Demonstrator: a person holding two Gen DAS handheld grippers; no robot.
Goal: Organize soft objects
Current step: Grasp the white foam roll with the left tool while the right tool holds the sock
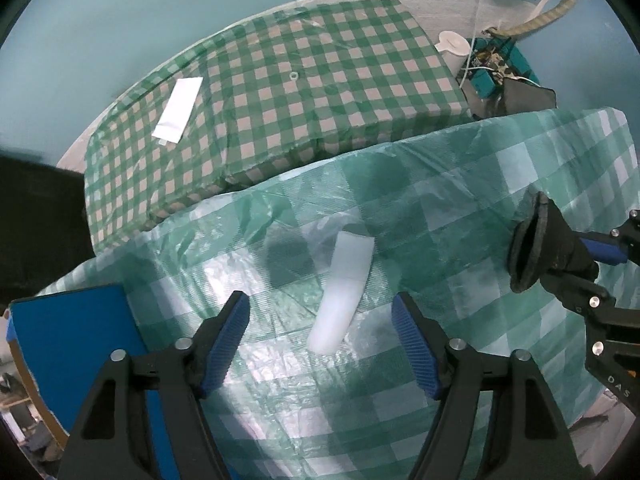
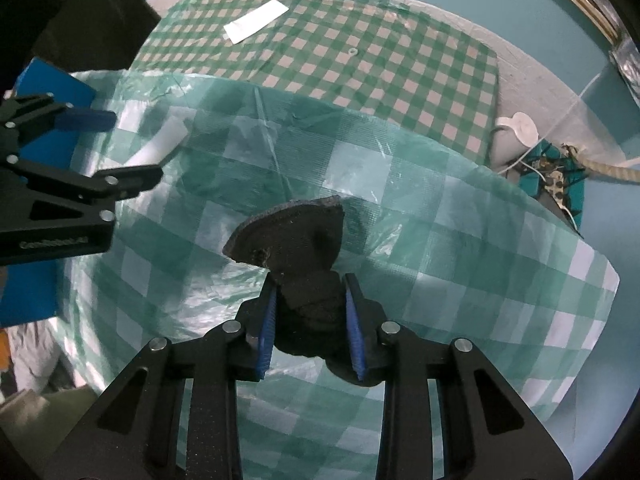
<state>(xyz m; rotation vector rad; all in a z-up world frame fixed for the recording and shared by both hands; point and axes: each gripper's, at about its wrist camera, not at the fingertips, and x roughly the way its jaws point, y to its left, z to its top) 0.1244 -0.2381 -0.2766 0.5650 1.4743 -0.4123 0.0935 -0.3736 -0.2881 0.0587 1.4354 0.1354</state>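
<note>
Right gripper (image 2: 310, 312) fingers are clamping a dark sock (image 2: 296, 232), its lower end hidden between them. Left gripper (image 1: 320, 320) fingers are standing open, white sock (image 1: 342, 292) lying between them on the checkered plastic-covered surface (image 1: 460, 280).

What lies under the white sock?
The white sock lies flat on the green checked plastic sheet, between the open left gripper fingers. Whatever is beneath the sheet is covered.

Blue board (image 1: 76, 344) left of left gripper (image 1: 320, 324): cut off by frame edge. Dark soft piece's (image 2: 296, 236) lower part hidden betw. right gripper (image 2: 311, 292) pads. Clutter (image 1: 492, 64) far beyond: too small to tell.
</note>
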